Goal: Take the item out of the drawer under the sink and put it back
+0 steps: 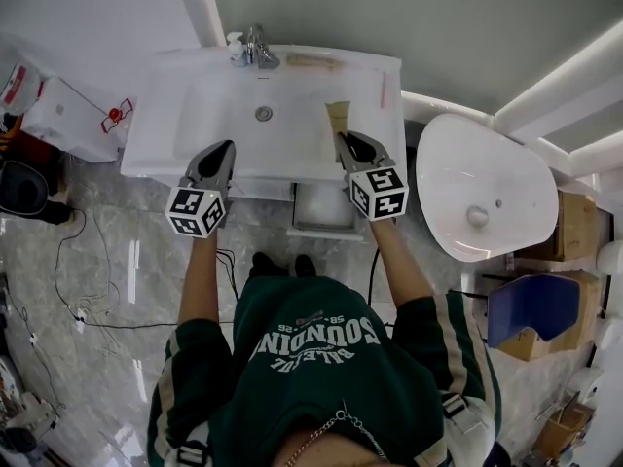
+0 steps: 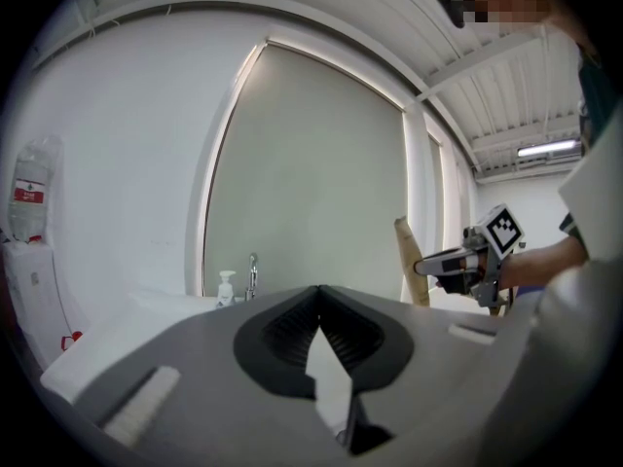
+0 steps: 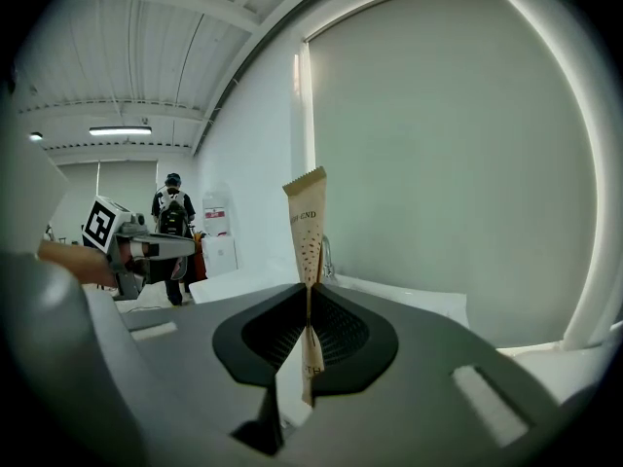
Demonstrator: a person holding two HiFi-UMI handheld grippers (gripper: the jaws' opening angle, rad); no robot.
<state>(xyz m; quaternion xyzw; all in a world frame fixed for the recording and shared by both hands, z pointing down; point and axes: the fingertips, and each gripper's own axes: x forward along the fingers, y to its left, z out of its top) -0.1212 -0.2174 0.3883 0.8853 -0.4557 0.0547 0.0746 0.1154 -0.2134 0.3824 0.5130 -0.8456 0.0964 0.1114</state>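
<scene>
My right gripper (image 1: 347, 140) hangs over the right side of the white sink (image 1: 214, 105), shut on a thin tan paper packet (image 1: 337, 117) that stands upright out of its jaws. The right gripper view shows the packet (image 3: 306, 227) pinched edge-on at the right gripper (image 3: 309, 288). My left gripper (image 1: 226, 148) is over the sink's front left, shut with nothing in it (image 2: 317, 292). From the left gripper view the packet (image 2: 408, 261) and the right gripper (image 2: 440, 264) are off to the right. Below the sink's front edge a white drawer (image 1: 321, 207) stands pulled out.
A faucet (image 1: 257, 47) and a soap dispenser (image 1: 235, 47) stand at the sink's back. A white oval tub (image 1: 477, 183) lies to the right, with cardboard boxes (image 1: 576, 224) beyond it. Cables (image 1: 78, 261) trail on the marble floor at left. A person (image 3: 172, 222) stands far off.
</scene>
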